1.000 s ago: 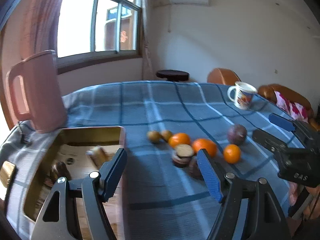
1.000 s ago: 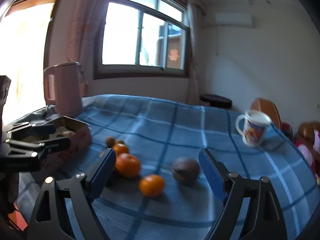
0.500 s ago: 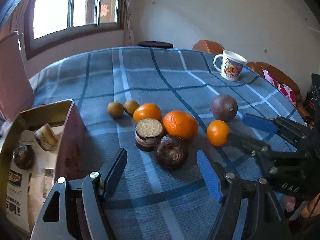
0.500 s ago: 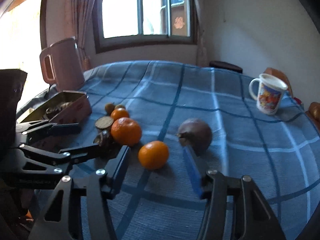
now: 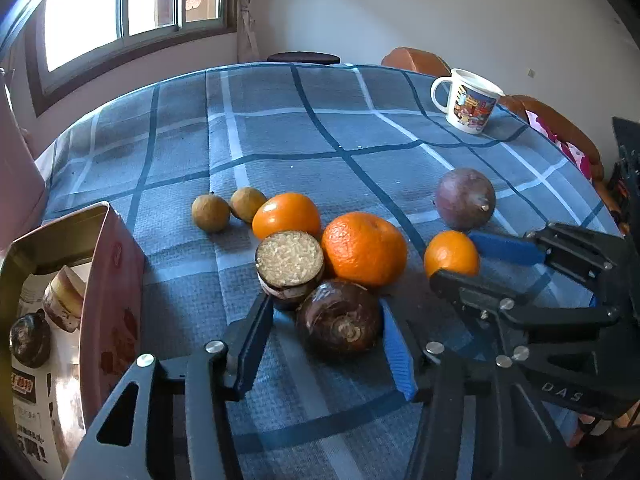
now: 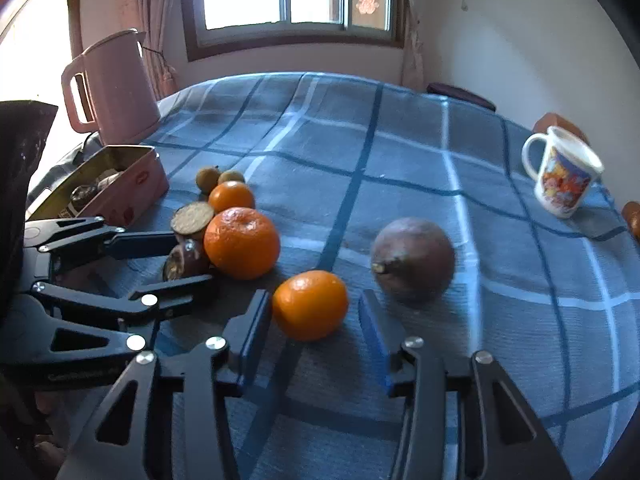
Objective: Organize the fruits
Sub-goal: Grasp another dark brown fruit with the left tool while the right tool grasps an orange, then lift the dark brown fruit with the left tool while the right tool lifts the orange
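Nearest in the left wrist view, a dark brown round fruit (image 5: 339, 317) is bracketed by the left gripper (image 5: 324, 338), whose fingers are closing; the right pad appears to meet the skin, a gap remains at the left, so no firm grip is judged yet. A slip is likely if closure lands off-centre on the curved skin, and the cut-topped fruit (image 5: 289, 266) touching it behind could be nudged or rolled. In the right wrist view, a small orange (image 6: 310, 305) sits between the closing fingers of the right gripper (image 6: 314, 332), one pad near contact, the other apart; it could squirt forward toward the purple fruit (image 6: 413, 264) just beyond. The two grippers work close together and a collision is possible. Both are pitched downward toward the surface (image 5: 280, 140). Farther off, the large orange (image 5: 364, 248) and the open tin (image 6: 120, 184) lie beside the pile.
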### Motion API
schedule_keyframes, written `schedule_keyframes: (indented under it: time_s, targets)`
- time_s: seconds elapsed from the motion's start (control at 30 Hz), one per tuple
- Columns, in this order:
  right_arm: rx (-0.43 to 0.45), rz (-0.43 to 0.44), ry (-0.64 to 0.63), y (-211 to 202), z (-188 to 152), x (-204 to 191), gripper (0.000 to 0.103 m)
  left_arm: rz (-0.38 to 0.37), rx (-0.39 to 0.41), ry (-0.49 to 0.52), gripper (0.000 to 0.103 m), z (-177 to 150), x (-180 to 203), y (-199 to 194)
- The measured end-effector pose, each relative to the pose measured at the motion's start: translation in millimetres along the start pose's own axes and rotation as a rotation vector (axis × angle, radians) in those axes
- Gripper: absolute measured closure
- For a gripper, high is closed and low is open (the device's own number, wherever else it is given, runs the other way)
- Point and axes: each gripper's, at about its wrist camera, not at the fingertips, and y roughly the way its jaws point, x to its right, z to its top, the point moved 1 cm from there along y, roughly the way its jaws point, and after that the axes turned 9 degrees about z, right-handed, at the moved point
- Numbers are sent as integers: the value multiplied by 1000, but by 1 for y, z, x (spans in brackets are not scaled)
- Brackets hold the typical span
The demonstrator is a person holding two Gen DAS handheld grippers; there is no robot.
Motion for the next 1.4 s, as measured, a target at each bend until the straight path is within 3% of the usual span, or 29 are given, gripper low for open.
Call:
schedule_keyframes:
  time_s: [0.07,0.17,0.6,1.4]
  targets:
    - [-29,17,6,6,0,1,59,-4,1,5,51,-1,1,0]
    - [-32,15,-4,6,-1,-1,60,-24,2,23,62,-1,4,-1]
    - [54,-7,-51,-8,0,-11,60,-53,64,-5,62,-3,-2,-13]
    - [205,-26,-110,-36,-3,-23,60,13,255,-29,62,-8,-3,-47]
